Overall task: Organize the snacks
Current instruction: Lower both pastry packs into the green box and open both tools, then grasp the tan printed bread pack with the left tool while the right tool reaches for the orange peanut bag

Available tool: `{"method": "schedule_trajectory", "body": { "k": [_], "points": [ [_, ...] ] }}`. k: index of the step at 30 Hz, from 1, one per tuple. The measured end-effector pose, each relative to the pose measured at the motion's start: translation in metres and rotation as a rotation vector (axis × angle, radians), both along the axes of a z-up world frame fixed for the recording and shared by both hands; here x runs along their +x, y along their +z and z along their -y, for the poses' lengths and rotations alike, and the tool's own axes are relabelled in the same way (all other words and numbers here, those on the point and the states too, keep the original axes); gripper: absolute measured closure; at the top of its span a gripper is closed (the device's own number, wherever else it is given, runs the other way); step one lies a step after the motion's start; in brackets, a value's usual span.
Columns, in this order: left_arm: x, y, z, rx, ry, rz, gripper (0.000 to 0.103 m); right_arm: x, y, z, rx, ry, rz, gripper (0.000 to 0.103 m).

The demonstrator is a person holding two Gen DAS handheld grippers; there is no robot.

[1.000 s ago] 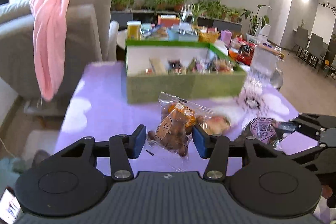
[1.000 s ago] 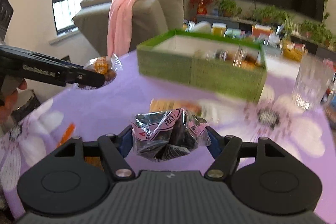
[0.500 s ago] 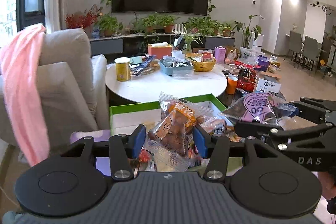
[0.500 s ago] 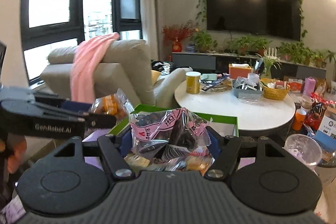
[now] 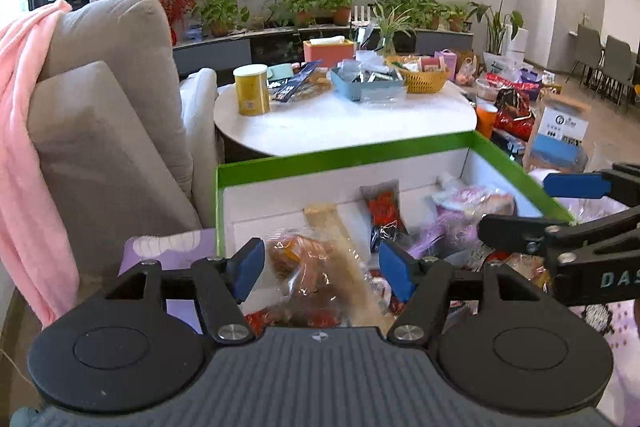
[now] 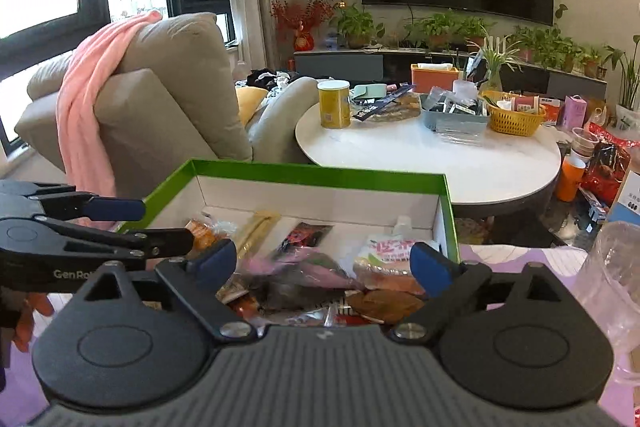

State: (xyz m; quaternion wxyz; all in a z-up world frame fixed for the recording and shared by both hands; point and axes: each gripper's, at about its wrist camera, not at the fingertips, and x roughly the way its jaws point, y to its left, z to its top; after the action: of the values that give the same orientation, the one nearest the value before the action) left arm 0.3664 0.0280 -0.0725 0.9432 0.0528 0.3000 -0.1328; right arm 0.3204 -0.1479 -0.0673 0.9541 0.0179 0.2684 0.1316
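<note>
The green box with a white inside holds several snack packets. My left gripper hangs over its near left part with its jaws opening. A clear bag of orange-brown snacks is blurred between the pads, and neither pad presses on it. My right gripper is over the box too, jaws opening. A pink-and-black wrapped snack is blurred between and below its pads, loose above the pile. Each gripper shows in the other's view: the right gripper, the left gripper.
The box stands on a purple flowered cloth. A clear glass stands close on the right. Behind are a beige armchair with a pink cloth, and a round white table with a yellow can, trays and a basket.
Both grippers have travelled from the purple cloth to over the green box. Their jaws have spread, and the orange bag and the pink-and-black packet have come loose and are dropping.
</note>
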Motion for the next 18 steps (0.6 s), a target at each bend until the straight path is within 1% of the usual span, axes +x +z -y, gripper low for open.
{"method": "schedule_trajectory", "body": {
  "k": [4, 7, 10, 13, 16, 18],
  "points": [
    [-0.011, 0.005, -0.004, -0.003, 0.015, 0.016, 0.042, -0.017, 0.007, 0.004, 0.026, 0.013, 0.007, 0.023],
    [-0.033, 0.014, -0.004, -0.004, 0.001, 0.043, 0.042, -0.034, 0.014, 0.006, 0.015, 0.023, 0.034, 0.023],
    [-0.059, 0.022, -0.002, -0.014, -0.058, 0.055, 0.042, -0.053, 0.021, 0.01, 0.0, 0.008, 0.052, 0.023],
    [-0.082, 0.025, 0.005, -0.005, -0.129, 0.054, 0.042, -0.076, 0.023, 0.02, -0.005, -0.008, 0.057, 0.023],
    [-0.099, 0.017, 0.017, 0.011, -0.225, 0.019, 0.042, -0.101, 0.019, 0.032, -0.015, -0.022, 0.052, 0.023],
    [-0.11, 0.006, 0.028, 0.035, -0.295, -0.027, 0.042, -0.108, 0.013, 0.041, -0.028, -0.041, 0.04, 0.023]
  ]
}}
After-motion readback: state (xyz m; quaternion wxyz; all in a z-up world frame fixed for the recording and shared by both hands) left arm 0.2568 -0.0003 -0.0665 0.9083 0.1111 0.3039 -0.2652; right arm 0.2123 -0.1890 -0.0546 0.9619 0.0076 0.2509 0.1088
